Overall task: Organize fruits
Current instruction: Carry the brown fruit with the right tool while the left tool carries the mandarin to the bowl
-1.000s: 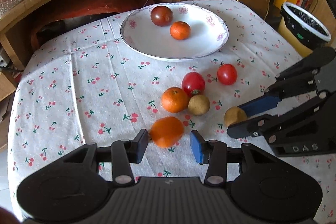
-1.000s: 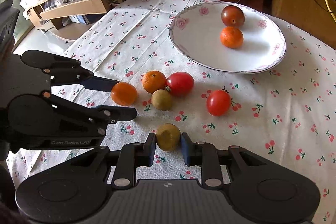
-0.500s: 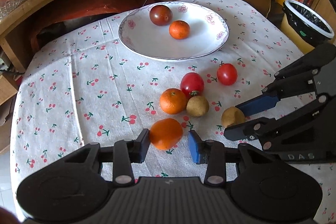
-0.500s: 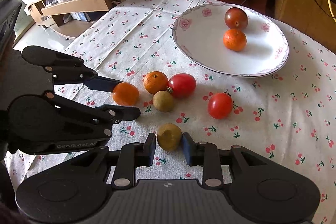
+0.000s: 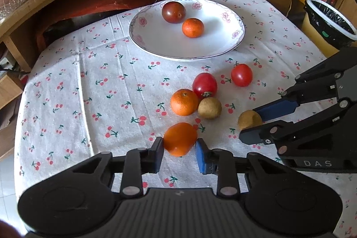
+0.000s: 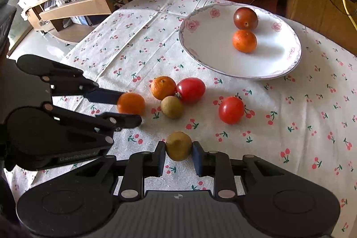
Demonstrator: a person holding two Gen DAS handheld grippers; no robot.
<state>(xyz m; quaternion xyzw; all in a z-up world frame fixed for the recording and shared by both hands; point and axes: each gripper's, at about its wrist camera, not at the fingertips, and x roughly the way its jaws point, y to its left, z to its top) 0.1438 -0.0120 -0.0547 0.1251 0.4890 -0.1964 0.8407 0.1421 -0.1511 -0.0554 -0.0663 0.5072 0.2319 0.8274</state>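
Two fruits already sit on the plate (image 5: 232, 46): a dark tomato (image 5: 173, 12) and a small orange (image 5: 193, 27). The left tongs (image 5: 179, 152) grip an orange fruit (image 5: 180, 138), the right tongs (image 6: 179, 154) a brown fruit (image 6: 178, 146) (both low over the table (image 5: 89, 86)). Four more lie loose nearby, so I judge the sorting under halfway.

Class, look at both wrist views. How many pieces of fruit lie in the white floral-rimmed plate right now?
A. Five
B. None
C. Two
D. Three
C: the white floral-rimmed plate holds only a dark reddish-brown tomato and a small orange mandarin; every other fruit lies on the cherry-print tablecloth or sits between a claw's fingers.
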